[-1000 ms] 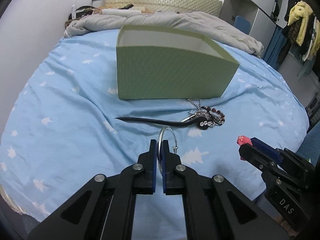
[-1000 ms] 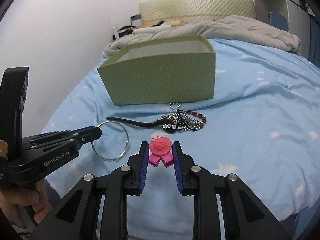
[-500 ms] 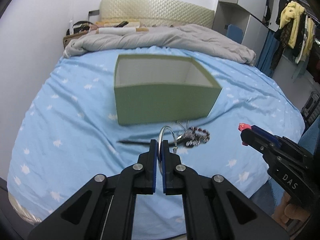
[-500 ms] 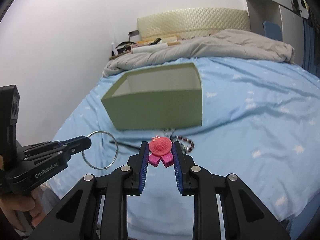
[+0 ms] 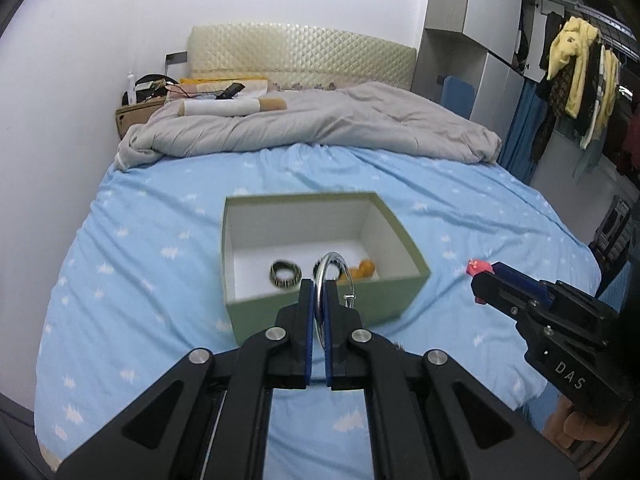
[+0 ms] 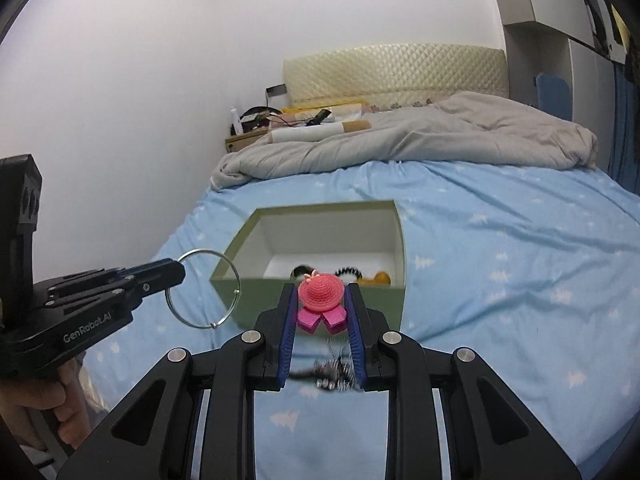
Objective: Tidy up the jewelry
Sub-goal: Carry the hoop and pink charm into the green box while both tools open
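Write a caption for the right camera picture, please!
Right gripper holds a pink hat clip, left gripper a silver ring, before the green box.

Open green cardboard box (image 5: 320,304) on blue star-print bedsheet (image 5: 160,240), striped bangle (image 5: 285,274) and orange beads (image 5: 362,270) inside box, grey quilt (image 5: 320,124) behind box, beaded jewelry heap (image 6: 334,374) before box, thin silver hoop (image 6: 204,288) left of box.

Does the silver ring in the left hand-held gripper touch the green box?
Apart. The right wrist view shows the silver ring held in the air by the left hand-held gripper, with blue sheet visible between most of it and the green box.
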The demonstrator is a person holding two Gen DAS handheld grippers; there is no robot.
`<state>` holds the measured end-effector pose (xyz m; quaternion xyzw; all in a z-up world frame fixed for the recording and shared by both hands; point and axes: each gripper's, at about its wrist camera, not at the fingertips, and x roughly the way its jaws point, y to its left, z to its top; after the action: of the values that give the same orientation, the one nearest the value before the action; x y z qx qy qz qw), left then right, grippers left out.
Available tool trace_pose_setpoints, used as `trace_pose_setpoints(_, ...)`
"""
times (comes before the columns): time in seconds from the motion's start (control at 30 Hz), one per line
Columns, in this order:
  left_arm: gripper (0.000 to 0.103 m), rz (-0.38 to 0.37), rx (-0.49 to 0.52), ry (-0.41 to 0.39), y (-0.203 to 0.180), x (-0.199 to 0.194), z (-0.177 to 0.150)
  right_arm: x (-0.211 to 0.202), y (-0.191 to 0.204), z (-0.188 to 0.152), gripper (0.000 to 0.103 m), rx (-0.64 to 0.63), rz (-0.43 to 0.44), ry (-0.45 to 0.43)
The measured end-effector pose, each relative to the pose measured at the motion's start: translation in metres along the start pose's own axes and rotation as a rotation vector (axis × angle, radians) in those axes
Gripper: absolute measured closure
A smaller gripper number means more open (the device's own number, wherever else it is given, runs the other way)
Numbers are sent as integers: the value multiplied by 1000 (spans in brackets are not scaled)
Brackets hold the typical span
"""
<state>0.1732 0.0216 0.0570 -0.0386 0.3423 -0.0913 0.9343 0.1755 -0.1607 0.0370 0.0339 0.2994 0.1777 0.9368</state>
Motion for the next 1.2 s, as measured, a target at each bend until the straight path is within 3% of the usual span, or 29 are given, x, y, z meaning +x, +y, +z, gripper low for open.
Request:
trace_pose_setpoints(0.33,100,16,-13,27,22,58,34,62,-12,36,81,-15,3,55)
trace_pose_setpoints(0.77,100,40,-23,170,51,159,30,171,-28,38,81,12,-12,187)
trace_pose_setpoints(0.97,100,31,-3,200,53,172,24,196,-34,27,81,43,-2,235)
trace_pose_setpoints(1.2,99,33,2,198,55,166,27,193,-36,29,80,69,2,239)
